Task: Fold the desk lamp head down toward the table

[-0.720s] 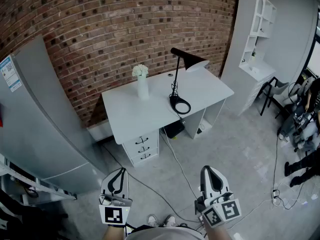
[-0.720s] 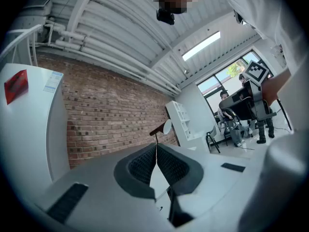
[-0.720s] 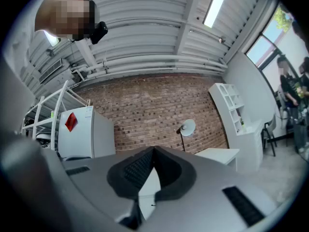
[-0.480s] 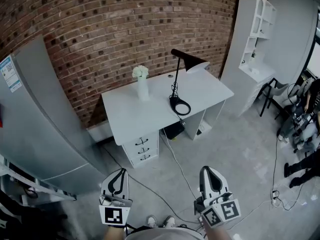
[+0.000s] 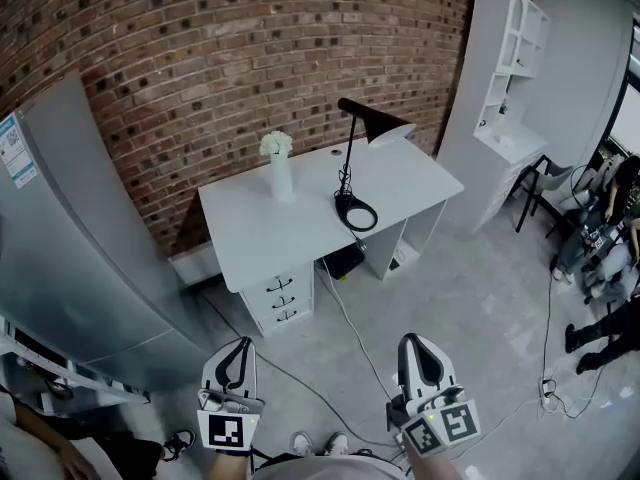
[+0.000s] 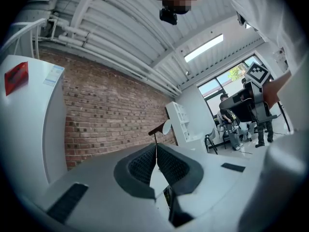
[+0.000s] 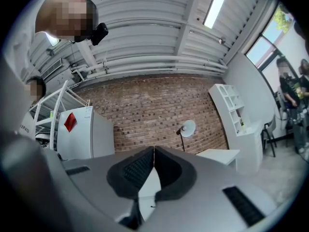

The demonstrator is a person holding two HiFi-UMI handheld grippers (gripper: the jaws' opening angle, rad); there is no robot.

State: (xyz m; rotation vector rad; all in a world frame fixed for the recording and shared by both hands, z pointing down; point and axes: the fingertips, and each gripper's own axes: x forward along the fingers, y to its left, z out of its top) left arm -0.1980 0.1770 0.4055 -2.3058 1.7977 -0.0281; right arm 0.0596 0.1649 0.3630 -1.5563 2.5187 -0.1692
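Left gripper [image 5: 238, 344] and right gripper [image 5: 414, 340] hang far from the desk lamp [image 5: 370, 116].

We see soft, even light: daylight from the window [image 5: 630, 83] at right, plus a ceiling strip [image 7: 216, 6] glaring white. Shadows are faint. Every view bulges; both gripper views darken at their corners, foreground blurred.

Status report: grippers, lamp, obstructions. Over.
Left gripper shut, empty; right gripper shut, empty. Black desk lamp upright on white desk, head raised, far ahead. Dark cable on floor between.
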